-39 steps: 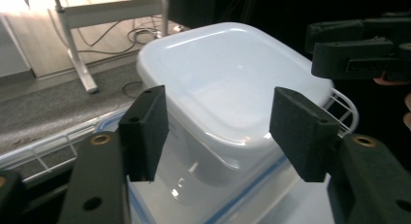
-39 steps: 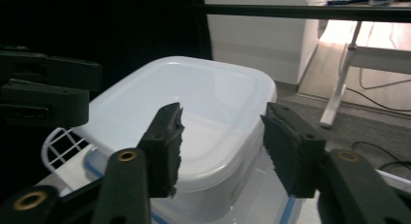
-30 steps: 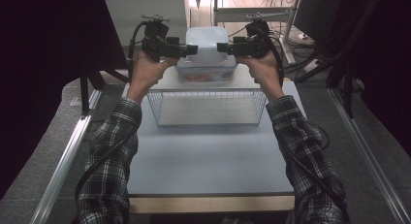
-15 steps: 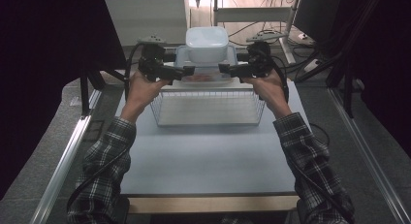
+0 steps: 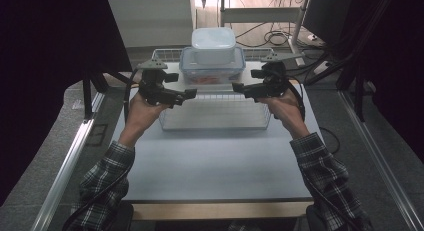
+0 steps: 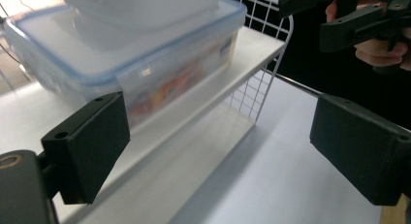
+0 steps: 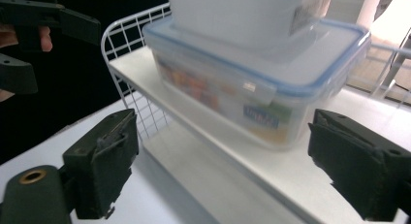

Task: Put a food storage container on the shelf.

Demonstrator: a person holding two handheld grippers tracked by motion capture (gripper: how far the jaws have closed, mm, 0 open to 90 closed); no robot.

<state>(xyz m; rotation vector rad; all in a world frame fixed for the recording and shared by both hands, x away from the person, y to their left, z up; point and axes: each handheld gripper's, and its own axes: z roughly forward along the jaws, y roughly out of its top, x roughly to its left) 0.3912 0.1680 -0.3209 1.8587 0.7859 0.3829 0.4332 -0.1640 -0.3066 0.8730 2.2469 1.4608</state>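
Note:
A clear container with a blue-rimmed lid (image 5: 212,68) (image 6: 145,73) (image 7: 252,83) rests on the top shelf of a white wire rack (image 5: 215,113) (image 6: 264,88) (image 7: 121,49). A white tub (image 5: 213,43) (image 6: 140,6) (image 7: 242,10) is stacked on it. My left gripper (image 5: 191,94) (image 6: 223,151) hangs in front of the container's left end, pointing right. My right gripper (image 5: 236,87) (image 7: 230,168) faces it from the right end. Both sets of jaws have just been opening, stand wide, touch nothing and hold nothing.
The rack stands at the back of a pale blue-grey table (image 5: 215,161) whose wooden front edge is near me. A metal rail (image 5: 65,166) runs along the left. Cables (image 5: 272,38) and dark equipment lie behind the rack.
Both grippers have come away from the container's two ends, down and toward me. The stacked containers, earlier between them, now sit on the rack on their own.

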